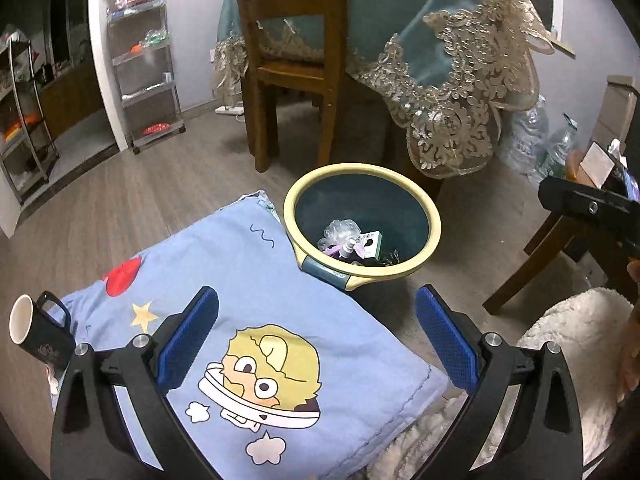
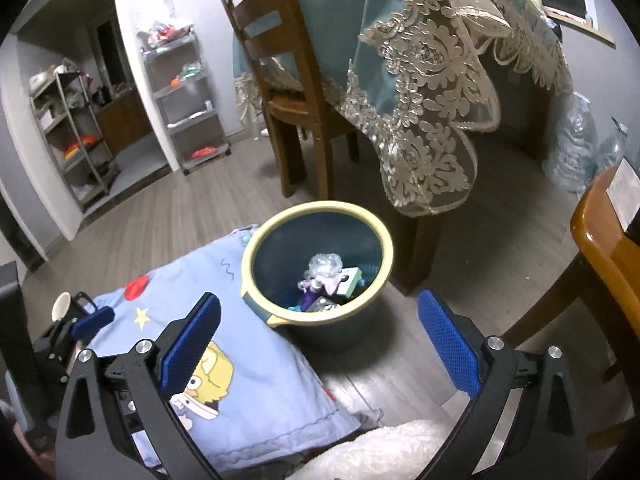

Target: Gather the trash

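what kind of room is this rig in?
Most likely a home dining area: a wooden chair pushed up to a table under a lace-trimmed tablecloth, wood-look flooring, a metal storage rack by the wall, and a trash bin beside a cartoon-print cushion.

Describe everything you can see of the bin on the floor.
The bin is a round, open-topped pail with dark teal walls and a pale yellow rim, apparently plastic. A teal tab edged in yellow juts from the near rim. It stands upright on the wood floor, beside a blue cartoon cushion whose corner meets its rim, near a lace-trimmed tablecloth. Inside lie crumpled clear plastic, a small box and something purple. Nothing grips it.
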The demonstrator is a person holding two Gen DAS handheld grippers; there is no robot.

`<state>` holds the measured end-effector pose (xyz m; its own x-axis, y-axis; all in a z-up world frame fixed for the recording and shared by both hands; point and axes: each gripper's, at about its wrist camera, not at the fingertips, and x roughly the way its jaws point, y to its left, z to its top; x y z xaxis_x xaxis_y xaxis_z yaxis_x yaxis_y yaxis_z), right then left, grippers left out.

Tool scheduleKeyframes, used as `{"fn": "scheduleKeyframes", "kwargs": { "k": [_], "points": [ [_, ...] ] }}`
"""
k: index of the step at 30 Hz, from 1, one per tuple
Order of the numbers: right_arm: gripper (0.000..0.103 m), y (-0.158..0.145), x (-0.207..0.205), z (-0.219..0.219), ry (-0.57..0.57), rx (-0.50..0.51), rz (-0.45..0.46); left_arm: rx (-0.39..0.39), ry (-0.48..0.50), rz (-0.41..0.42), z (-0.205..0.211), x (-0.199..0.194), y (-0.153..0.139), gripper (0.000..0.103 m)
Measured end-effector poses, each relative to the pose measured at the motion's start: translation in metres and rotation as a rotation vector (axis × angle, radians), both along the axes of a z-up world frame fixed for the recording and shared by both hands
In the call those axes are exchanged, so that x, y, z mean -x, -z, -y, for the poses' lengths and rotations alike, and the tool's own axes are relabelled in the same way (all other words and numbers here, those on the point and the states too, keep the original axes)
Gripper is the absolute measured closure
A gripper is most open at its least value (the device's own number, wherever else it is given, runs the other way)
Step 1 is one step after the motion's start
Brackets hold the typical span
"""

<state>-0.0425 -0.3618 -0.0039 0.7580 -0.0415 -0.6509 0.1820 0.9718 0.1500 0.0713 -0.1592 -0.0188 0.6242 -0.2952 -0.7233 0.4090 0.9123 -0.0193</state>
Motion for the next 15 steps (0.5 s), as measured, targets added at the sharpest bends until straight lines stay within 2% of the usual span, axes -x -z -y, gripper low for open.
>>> {"fn": "scheduleKeyframes", "kwargs": {
  "k": [15],
  "points": [
    [0.005,0.0005,-0.0005,-0.001,-0.001,-0.001,-0.004,0.006,-0.02,0.002,-0.0036,-0.0029,-0.0008,0.006]
  ]
}}
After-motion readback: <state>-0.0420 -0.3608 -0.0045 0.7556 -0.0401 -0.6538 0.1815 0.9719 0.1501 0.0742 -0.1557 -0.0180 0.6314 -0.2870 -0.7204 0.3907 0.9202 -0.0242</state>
